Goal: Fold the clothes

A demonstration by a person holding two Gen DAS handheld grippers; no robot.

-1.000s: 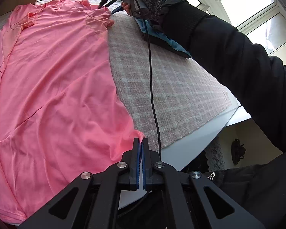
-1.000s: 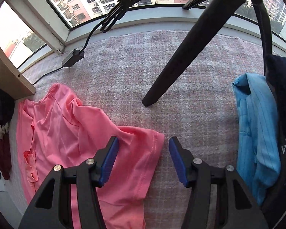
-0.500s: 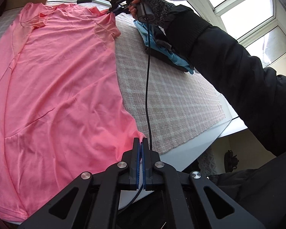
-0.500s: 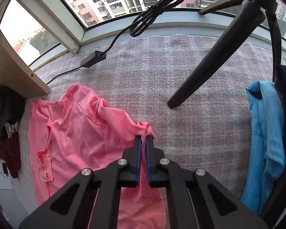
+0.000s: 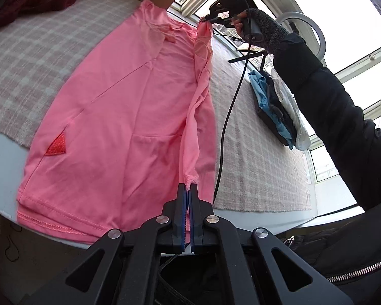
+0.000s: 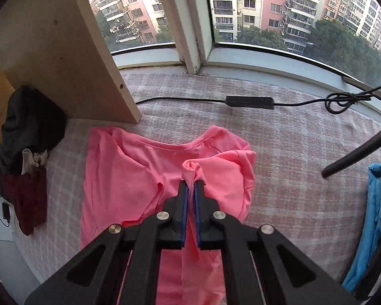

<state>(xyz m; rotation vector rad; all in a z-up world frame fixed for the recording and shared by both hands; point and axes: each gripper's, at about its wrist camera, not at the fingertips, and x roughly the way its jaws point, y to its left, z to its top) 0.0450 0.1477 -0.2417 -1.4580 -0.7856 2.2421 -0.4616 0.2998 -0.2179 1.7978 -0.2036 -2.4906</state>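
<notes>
Pink T-shirt (image 5: 129,106) lies lengthwise on the checked surface (image 5: 261,167), its right edge lifted between two claws: the left claw (image 5: 189,190) pinches the near hem corner, the right claw (image 6: 191,190) the far sleeve, ready to fold leftward

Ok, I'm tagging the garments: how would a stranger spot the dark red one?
On the checked cloth, look left beside the wooden panel. There, below a black garment, lies the dark red garment, crumpled, unlike the spread pink shirt.
</notes>
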